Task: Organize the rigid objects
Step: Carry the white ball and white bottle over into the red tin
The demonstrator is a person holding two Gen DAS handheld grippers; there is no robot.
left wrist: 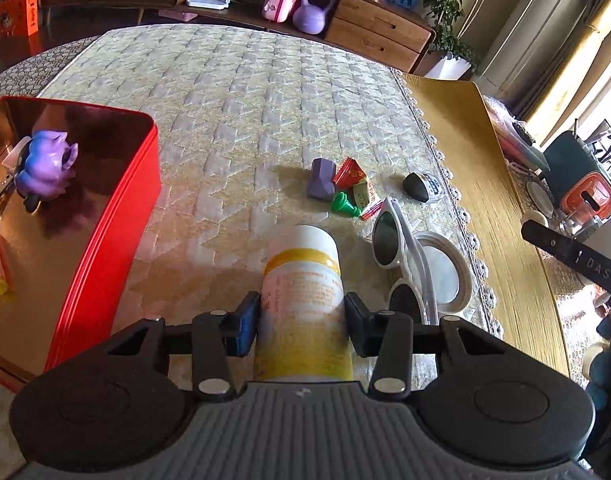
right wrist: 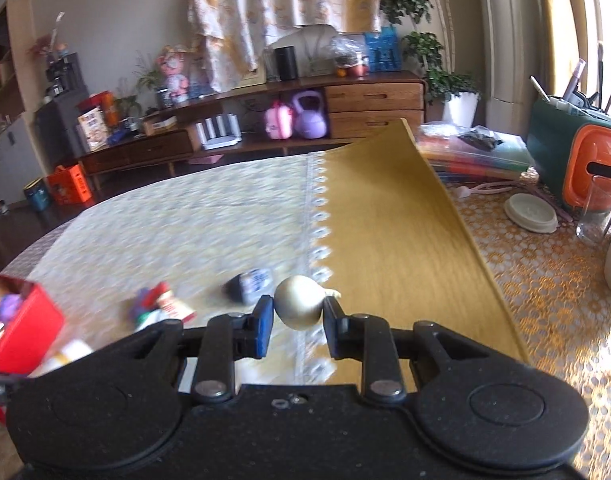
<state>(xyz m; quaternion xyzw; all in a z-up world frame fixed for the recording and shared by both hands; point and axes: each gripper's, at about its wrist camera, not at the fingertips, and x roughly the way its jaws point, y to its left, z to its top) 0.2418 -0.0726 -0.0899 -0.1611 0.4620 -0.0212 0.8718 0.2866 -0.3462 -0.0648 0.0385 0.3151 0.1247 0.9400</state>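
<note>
Left gripper (left wrist: 301,322) clamps a bottle (left wrist: 303,300); right gripper (right wrist: 298,322) pinches a ball (right wrist: 299,302). Carry step, likely. Next: tin (left wrist: 105,240), left of both jaws.

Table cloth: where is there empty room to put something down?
The quilted cream table cloth is bare between the red metal tin and the small purple block. It is crowded around the white-framed sunglasses and round white mirror.

Right claw (right wrist: 298,312) clamped on a dull gold ball (right wrist: 298,307), above quilted cloth (right wrist: 193,232), red box (right wrist: 29,332) at left
</note>
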